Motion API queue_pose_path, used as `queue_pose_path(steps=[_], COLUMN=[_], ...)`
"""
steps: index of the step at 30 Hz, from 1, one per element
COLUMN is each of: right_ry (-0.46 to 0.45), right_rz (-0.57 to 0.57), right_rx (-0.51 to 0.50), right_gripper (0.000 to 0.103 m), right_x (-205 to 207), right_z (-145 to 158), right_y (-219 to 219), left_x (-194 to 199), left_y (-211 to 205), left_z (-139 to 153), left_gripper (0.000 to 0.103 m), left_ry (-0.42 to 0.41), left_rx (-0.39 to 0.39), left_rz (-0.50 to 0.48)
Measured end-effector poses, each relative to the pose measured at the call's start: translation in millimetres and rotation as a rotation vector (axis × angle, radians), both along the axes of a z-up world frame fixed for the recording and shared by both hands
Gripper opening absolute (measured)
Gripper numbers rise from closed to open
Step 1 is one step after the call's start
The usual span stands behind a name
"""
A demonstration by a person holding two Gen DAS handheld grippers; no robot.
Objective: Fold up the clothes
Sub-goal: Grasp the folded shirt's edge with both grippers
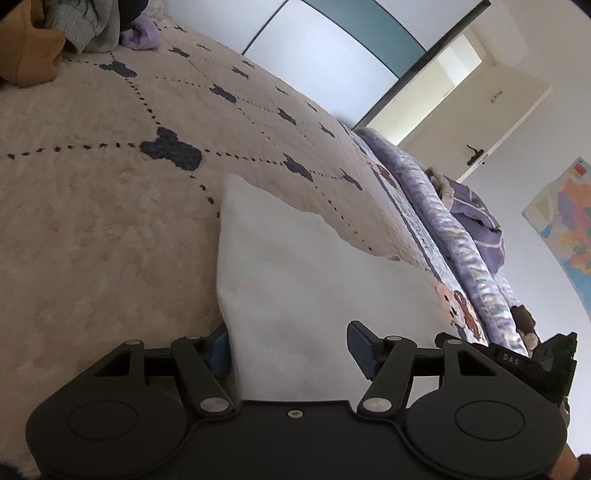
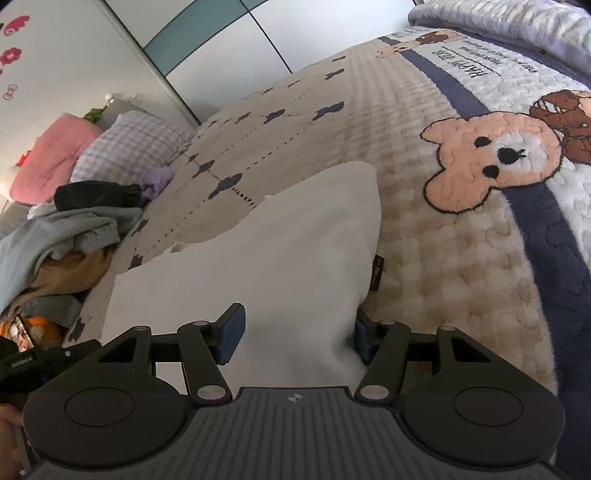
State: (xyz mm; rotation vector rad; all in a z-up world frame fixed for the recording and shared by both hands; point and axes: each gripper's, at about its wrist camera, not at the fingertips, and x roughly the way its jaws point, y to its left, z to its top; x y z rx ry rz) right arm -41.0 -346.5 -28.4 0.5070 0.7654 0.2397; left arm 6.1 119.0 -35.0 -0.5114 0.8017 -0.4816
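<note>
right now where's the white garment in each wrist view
Left wrist: white garment lower centre, running into the left gripper.
Right wrist: white garment centre, running into the right gripper.
Shared landmark: purple cloth beside the clothes pile.

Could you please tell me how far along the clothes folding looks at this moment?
Done: no finished, folded stack shows in either view. In hand: the white garment lies on the bedspread, its near edge between the open fingers of the left hand-held gripper and the right hand-held gripper. Left: the heap of unfolded clothes by the pillows.
</note>
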Motion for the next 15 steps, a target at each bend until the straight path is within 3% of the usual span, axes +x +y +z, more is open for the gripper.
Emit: queue_pose_path(steps=[9, 15], right_ry=[-0.032, -0.044], right_rz=[-0.022, -0.024], right_rx=[-0.006, -0.059], right_gripper=[0.064, 0.054], right_x=[7, 11], right_z=[0, -2], right_y=[16, 25], left_x=[2, 5], left_y=[-15, -9], left_z=[-3, -7], left_gripper=[0.058, 0.041], left_ry=[-0.028, -0.017], left_rx=[-0.012, -0.022], left_rz=[0.061, 0.095])
